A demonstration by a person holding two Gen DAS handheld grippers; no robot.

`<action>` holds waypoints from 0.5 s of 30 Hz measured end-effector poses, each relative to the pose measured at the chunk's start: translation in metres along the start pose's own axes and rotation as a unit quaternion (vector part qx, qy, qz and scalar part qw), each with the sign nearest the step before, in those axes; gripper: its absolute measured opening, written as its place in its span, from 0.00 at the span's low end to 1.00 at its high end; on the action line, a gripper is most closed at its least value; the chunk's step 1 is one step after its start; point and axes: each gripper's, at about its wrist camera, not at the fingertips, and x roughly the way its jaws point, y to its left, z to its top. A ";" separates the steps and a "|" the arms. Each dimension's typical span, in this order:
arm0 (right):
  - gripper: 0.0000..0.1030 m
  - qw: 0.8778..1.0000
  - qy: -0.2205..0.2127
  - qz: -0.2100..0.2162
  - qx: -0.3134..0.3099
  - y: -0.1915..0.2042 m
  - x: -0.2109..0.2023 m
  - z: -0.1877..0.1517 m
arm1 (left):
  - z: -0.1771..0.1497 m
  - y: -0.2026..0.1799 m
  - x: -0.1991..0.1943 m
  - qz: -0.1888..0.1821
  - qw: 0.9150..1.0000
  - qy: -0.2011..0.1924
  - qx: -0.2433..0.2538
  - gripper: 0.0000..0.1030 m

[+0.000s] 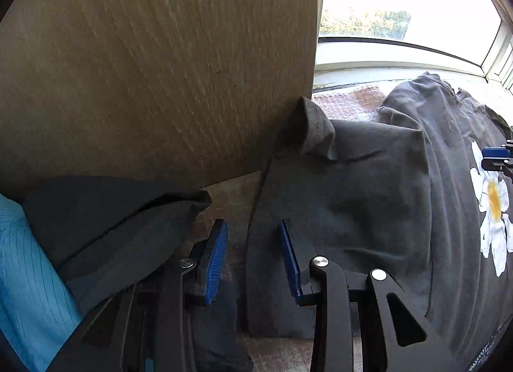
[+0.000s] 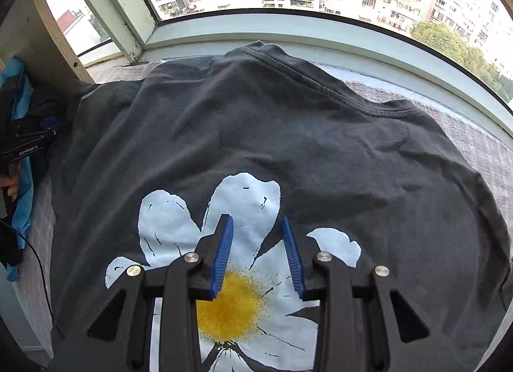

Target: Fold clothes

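A dark grey T-shirt lies spread on a patterned mat under the window, with a white and yellow daisy print facing up and the collar toward the glass. My right gripper hovers open over the daisy with nothing between its blue pads. My left gripper is open at the T-shirt's left edge. Its right finger is over the cloth and its left finger over the mat. One sleeve is curled up against a wooden panel.
The wooden panel stands upright just left of the shirt. A dark garment and a light blue one are piled at its foot. The window frame runs along the far edge of the mat. A black cable hangs at the left.
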 end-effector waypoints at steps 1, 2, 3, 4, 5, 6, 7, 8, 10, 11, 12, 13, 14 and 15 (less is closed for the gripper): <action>0.31 1.000 0.000 0.000 -0.001 0.000 0.000 0.000 | 0.000 0.001 0.002 -0.007 1.000 0.001 -0.001 0.31; 0.31 1.000 0.002 -0.002 -0.003 0.000 0.001 0.001 | 0.001 0.001 0.004 -0.013 1.000 0.001 -0.002 0.31; 0.31 1.000 0.004 -0.003 -0.006 0.001 0.001 0.002 | 0.001 0.002 0.005 -0.017 1.000 0.001 -0.002 0.31; 0.31 1.000 0.005 -0.004 -0.008 0.001 0.001 0.003 | 0.001 0.002 0.005 -0.020 1.000 0.000 0.000 0.31; 0.32 1.000 0.006 -0.007 -0.011 0.003 0.002 0.003 | 0.002 0.002 0.005 -0.023 1.000 0.000 0.002 0.31; 0.32 1.000 0.006 -0.010 -0.015 0.004 0.002 0.003 | 0.002 0.002 0.006 -0.024 1.000 0.001 0.004 0.32; 0.33 1.000 0.007 -0.013 -0.019 0.006 0.002 0.003 | 0.002 0.002 0.006 -0.024 1.000 0.002 0.006 0.32; 0.35 1.000 0.006 -0.016 -0.023 0.007 0.003 0.003 | 0.002 0.002 0.006 -0.024 1.000 0.002 0.006 0.35; 0.36 0.999 0.006 -0.022 -0.031 0.010 0.003 0.002 | 0.002 0.003 0.006 -0.022 1.000 0.003 0.008 0.42; 0.36 0.999 0.005 -0.026 -0.034 0.011 0.003 0.002 | 0.002 0.002 0.007 -0.022 1.000 0.005 0.010 0.43; 0.36 0.999 0.005 -0.028 -0.036 0.012 0.003 0.002 | 0.002 0.002 0.008 -0.023 1.000 0.006 0.013 0.44; 0.36 0.999 0.005 -0.029 -0.038 0.013 0.004 0.002 | 0.003 0.001 0.008 -0.027 0.999 0.006 0.016 0.44; 0.36 0.999 0.006 -0.030 -0.039 0.013 0.004 0.003 | 0.002 0.000 0.008 -0.034 0.999 0.004 0.018 0.41; 0.36 0.999 0.007 -0.029 -0.038 0.013 0.003 0.004 | 0.002 -0.001 0.008 -0.041 0.999 0.003 0.021 0.25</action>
